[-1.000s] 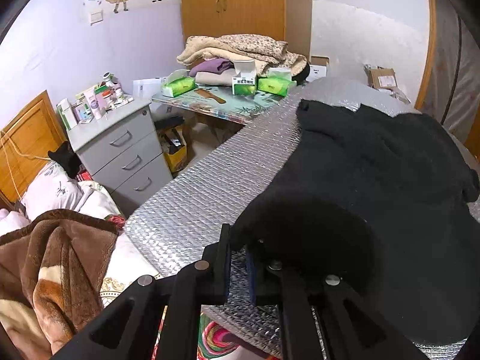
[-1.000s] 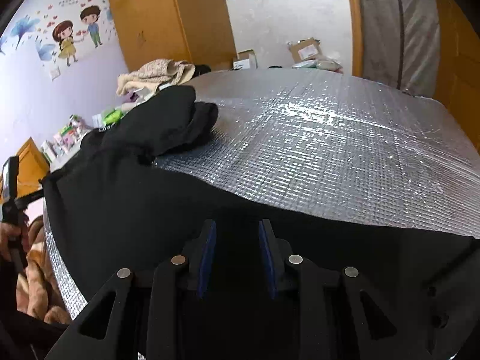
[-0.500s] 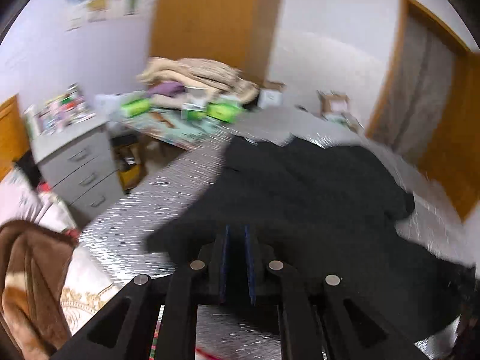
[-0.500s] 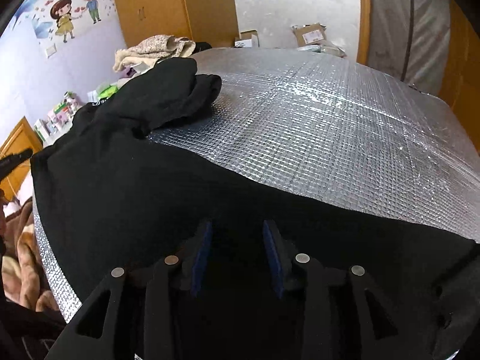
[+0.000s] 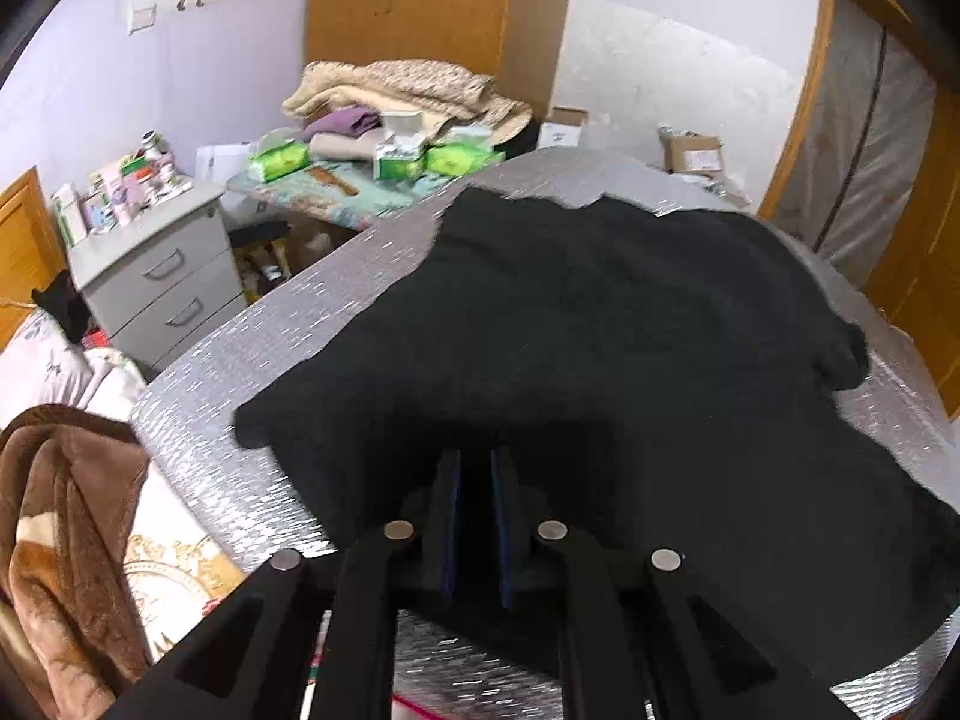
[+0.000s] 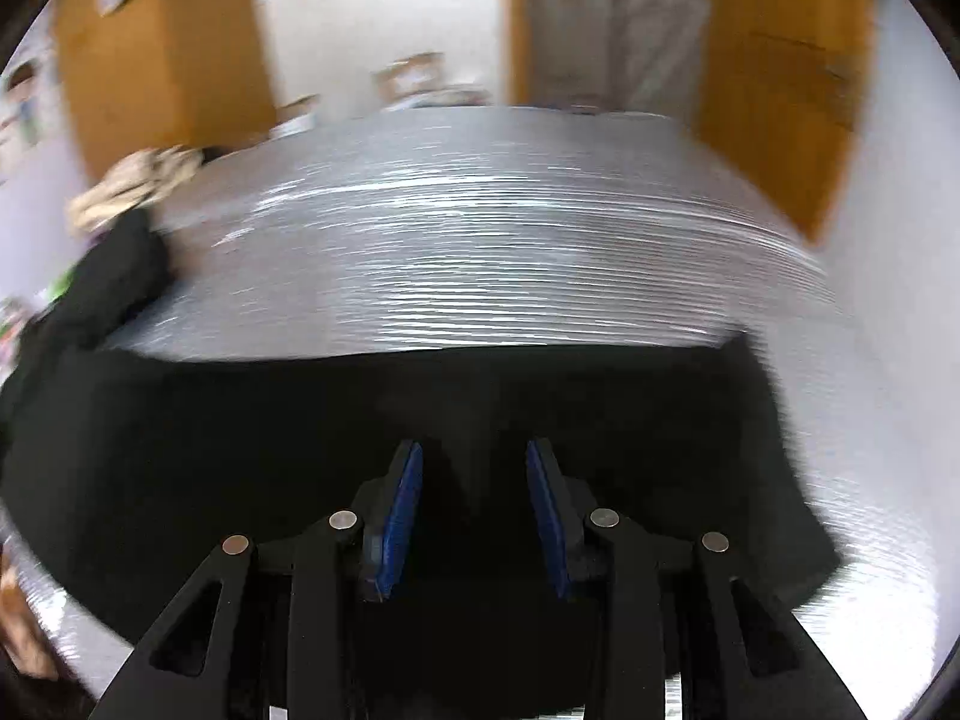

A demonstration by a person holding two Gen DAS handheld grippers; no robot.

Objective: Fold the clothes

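The left tongs (image 5: 475, 468) stand almost closed over the black garment (image 5: 600, 360), and I cannot tell if cloth is pinched. The right tongs (image 6: 474, 468) have just been opening above it, gripping nothing. The garment lies on the silver desk (image 6: 480, 252). Only the left view shows the grey drawers (image 5: 162, 282) beyond.

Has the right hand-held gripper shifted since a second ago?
Yes. The right hand-held gripper has swung right: the wooden wardrobe slid toward the left edge. Its jaws have been opening, over the black garment, pads not pressing it.
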